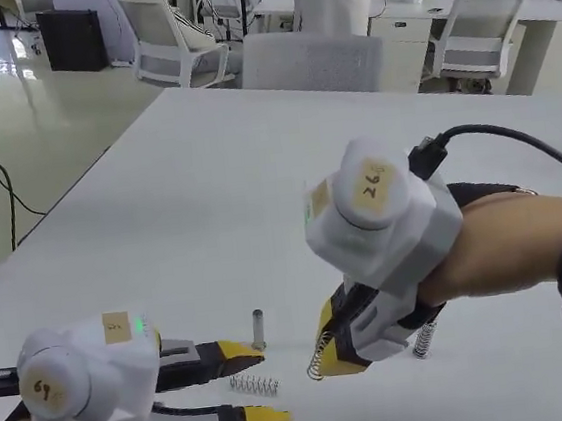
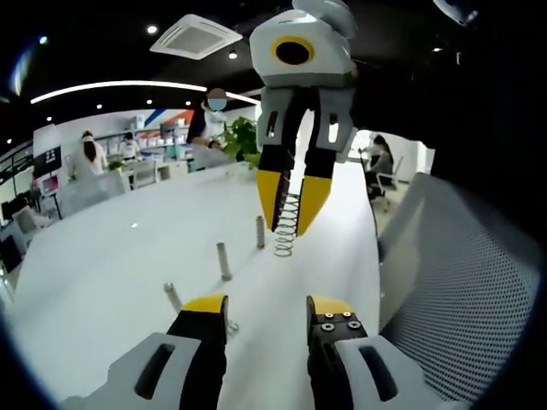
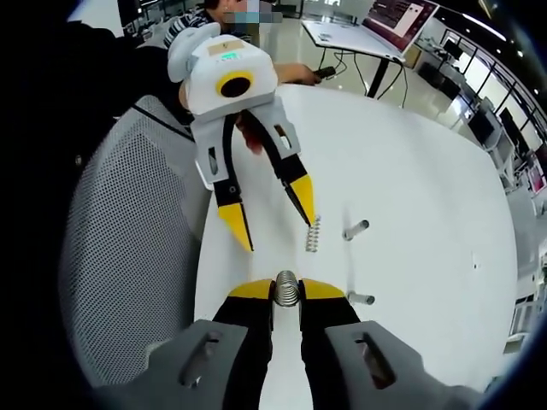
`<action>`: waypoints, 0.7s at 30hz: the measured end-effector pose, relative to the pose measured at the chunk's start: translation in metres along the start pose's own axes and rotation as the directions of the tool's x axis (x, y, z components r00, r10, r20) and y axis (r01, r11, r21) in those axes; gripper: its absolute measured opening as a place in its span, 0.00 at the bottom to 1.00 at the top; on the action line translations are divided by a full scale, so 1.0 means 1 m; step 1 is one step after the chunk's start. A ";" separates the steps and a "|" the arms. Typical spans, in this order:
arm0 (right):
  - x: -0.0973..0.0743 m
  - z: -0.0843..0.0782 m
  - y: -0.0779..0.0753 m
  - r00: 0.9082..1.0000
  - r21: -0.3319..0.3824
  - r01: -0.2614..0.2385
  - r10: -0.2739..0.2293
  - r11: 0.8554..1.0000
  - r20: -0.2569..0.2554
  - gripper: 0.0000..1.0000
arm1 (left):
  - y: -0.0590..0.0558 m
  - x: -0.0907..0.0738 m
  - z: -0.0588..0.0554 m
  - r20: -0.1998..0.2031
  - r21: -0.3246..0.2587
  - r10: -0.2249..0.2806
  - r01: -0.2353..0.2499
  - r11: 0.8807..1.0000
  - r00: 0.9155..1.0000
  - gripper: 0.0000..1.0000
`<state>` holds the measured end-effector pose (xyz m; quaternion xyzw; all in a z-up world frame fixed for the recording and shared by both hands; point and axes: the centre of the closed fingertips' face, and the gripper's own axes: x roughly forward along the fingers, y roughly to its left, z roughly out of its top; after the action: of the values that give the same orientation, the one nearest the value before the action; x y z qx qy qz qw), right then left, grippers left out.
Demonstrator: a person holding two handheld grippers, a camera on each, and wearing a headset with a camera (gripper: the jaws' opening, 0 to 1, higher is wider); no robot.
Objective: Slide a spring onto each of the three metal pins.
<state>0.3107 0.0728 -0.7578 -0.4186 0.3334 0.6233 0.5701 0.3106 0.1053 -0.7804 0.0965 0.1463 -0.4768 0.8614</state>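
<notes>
**Step 1 of 3: Bring the First Spring to a Pin**

The right tool (image 3: pixel 288 292) is clamped on the upper end of a spring (image 2: pixel 286 226), which hangs slanted just above the tabletop (image 1: pixel 257 173). The left tool (image 2: pixel 267 306) has its jaws apart and holds nothing. In the head view a loose spring (image 1: pixel 254 383) lies flat between its tips. In the left gripper view three pins (image 2: pixel 224 259) stand upright in a row. All three look bare, so we judge that the first fitting is in hand. A third spring (image 1: pixel 425 339) shows just right of the right tool; we cannot tell whether it sits on anything.

Next move: we bring the held spring's lower end over a pin top, line its axis up with the pin, then lower it. The slant must be corrected first, or the coil will likely catch on the pin's tip.

Clearance: the tabletop is bare far and left, which gives open room. The near edge, with a chair (image 2: pixel 461 282) beyond it, lies close to the tools.
</notes>
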 end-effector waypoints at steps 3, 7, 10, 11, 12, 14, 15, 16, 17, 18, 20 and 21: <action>-0.003 -0.003 -0.004 1.000 0.007 0.008 -0.008 1.000 -0.004 0.08 | 0.002 -0.002 -0.002 0.002 -0.019 0.013 -0.013 1.000 1.000 0.32; -0.006 -0.006 -0.007 1.000 0.014 0.017 -0.017 1.000 -0.008 0.08 | 0.004 -0.004 -0.006 -0.002 -0.031 0.024 -0.024 0.999 1.000 0.34; -0.008 -0.009 -0.011 1.000 0.018 0.025 -0.025 1.000 -0.013 0.08 | 0.005 -0.006 -0.007 -0.005 -0.038 0.033 -0.033 0.999 0.999 0.36; -0.009 -0.011 -0.012 0.999 0.018 0.030 -0.029 0.999 -0.016 0.08 | 0.006 -0.007 -0.008 -0.004 -0.040 0.035 -0.036 0.999 0.999 0.36; -0.010 -0.012 -0.012 0.999 0.019 0.032 -0.032 0.999 -0.019 0.08 | 0.007 -0.007 -0.008 -0.004 -0.042 0.039 -0.039 0.998 0.999 0.36; -0.011 -0.014 -0.016 0.999 0.019 0.038 -0.038 0.999 -0.025 0.08 | 0.009 -0.009 -0.009 -0.007 -0.047 0.047 -0.048 0.998 0.999 0.38; -0.012 -0.015 -0.017 0.999 0.020 0.041 -0.041 0.999 -0.027 0.08 | 0.009 -0.009 -0.010 -0.007 -0.049 0.050 -0.050 0.998 0.999 0.38; -0.013 -0.017 -0.020 0.999 0.024 0.044 -0.044 0.999 -0.028 0.08 | 0.010 -0.010 -0.010 -0.007 -0.051 0.054 -0.055 0.997 0.998 0.38; -0.014 -0.018 -0.021 0.999 0.027 0.047 -0.046 0.999 -0.029 0.08 | 0.011 -0.011 -0.011 -0.008 -0.052 0.057 -0.057 0.997 0.998 0.38; -0.015 -0.019 -0.023 0.998 0.028 0.051 -0.050 0.998 -0.029 0.08 | 0.011 -0.011 -0.012 -0.008 -0.055 0.060 -0.060 0.997 0.998 0.38; -0.017 -0.020 -0.026 0.998 0.031 0.057 -0.056 0.998 -0.030 0.08 | 0.011 -0.012 -0.012 -0.010 -0.058 0.063 -0.064 0.996 0.998 0.39; -0.017 -0.021 -0.028 0.998 0.033 0.060 -0.059 0.998 -0.031 0.08 | 0.011 -0.012 -0.013 -0.011 -0.061 0.064 -0.065 0.996 0.998 0.39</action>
<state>0.3412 0.0505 -0.7492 -0.4279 0.3400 0.5938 0.5905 0.3116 0.1248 -0.7879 0.0770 0.1616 -0.4436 0.8782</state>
